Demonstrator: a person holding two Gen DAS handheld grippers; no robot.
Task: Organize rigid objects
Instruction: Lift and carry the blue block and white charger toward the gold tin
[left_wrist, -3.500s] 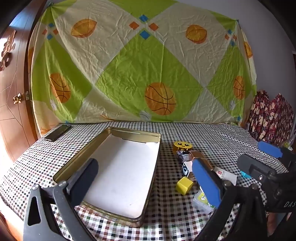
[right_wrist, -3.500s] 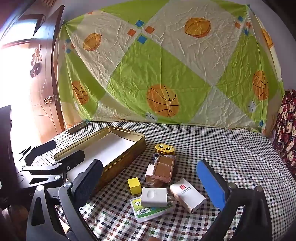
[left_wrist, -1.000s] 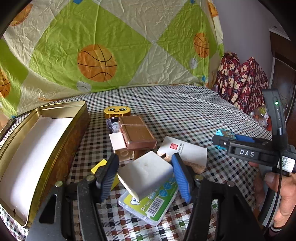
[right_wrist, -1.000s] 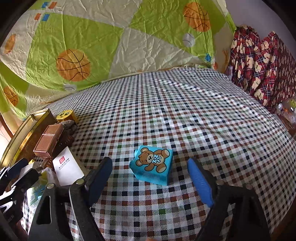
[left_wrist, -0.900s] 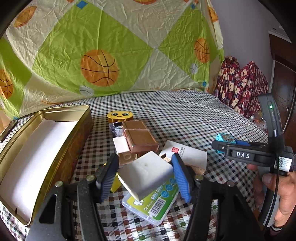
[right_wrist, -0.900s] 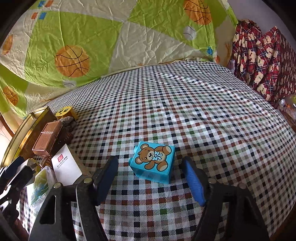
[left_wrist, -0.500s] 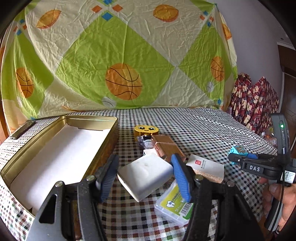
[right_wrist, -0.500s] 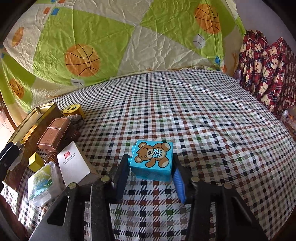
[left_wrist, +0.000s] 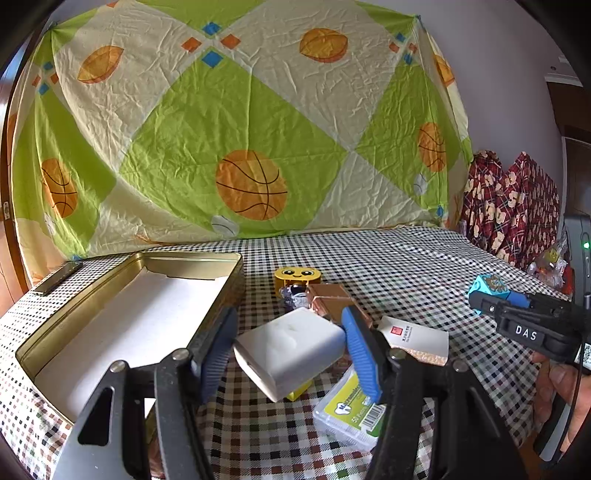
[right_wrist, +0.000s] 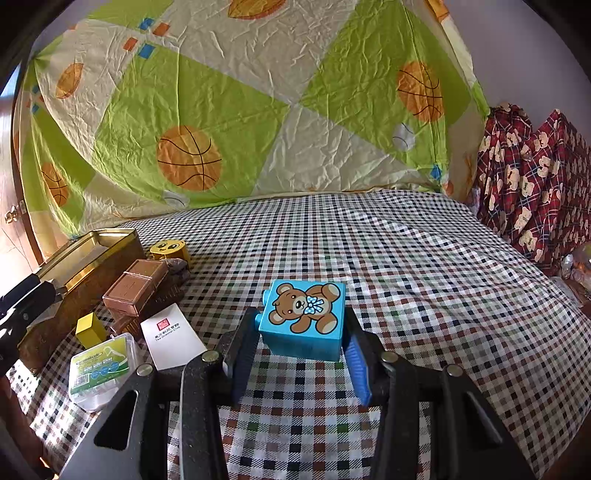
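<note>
Both tongs now carry something: the left tongs (left_wrist: 290, 350) stay clenched on the white charger (left_wrist: 290, 349), lifted off the pile beside the tin (left_wrist: 225, 260), and the right tongs (right_wrist: 301, 345) have just closed on the bear block (right_wrist: 304, 317) (a second ago it sat loose between them). Next comes dropping both into the tin.

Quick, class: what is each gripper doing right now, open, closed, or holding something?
Left gripper: closed on the white charger block.
Right gripper: closed on the blue teddy-bear block.
</note>
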